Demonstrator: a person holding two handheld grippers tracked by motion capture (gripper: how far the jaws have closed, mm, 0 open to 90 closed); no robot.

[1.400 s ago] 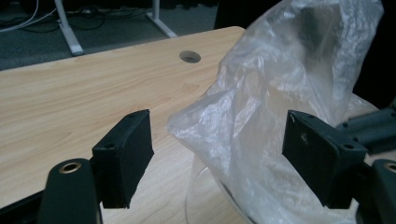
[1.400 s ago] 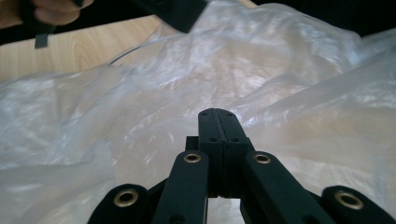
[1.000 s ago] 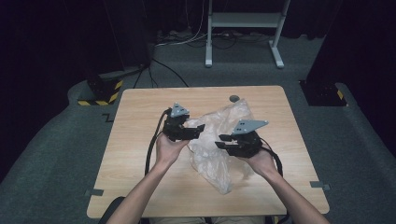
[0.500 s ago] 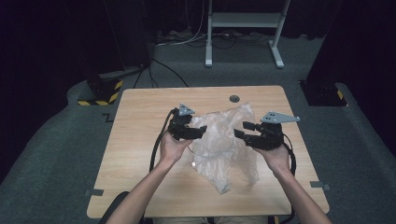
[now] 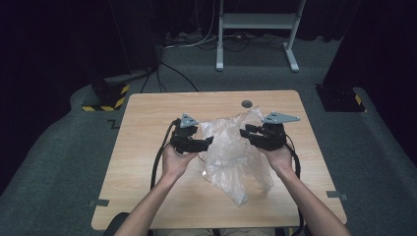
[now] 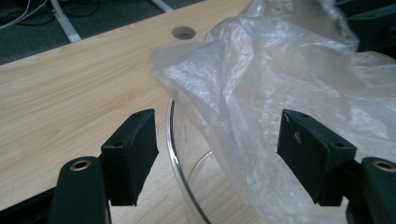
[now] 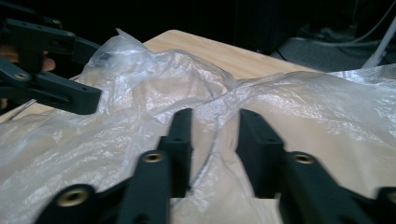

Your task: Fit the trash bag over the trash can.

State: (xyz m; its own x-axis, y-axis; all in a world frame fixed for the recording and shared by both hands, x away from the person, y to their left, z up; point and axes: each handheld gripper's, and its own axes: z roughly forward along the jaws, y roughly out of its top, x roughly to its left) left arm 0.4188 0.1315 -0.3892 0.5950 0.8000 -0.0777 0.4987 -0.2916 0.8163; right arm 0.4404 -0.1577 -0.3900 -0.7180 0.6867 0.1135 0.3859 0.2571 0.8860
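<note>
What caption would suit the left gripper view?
Open left gripper straddling a clear container's rim under a crumpled plastic bag.

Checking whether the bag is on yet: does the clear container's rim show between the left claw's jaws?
Yes: in the left gripper view the clear container's rim curves between the jaws, with the plastic bag draped over it.

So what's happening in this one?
A person at a wooden table works a thin clear plastic bag over a clear round container with a claw in each hand. The left claw stands open around the container's rim and a fold of the bag. The right claw, which has just been closing, is nearly shut around bag film and the opposite rim.
</note>
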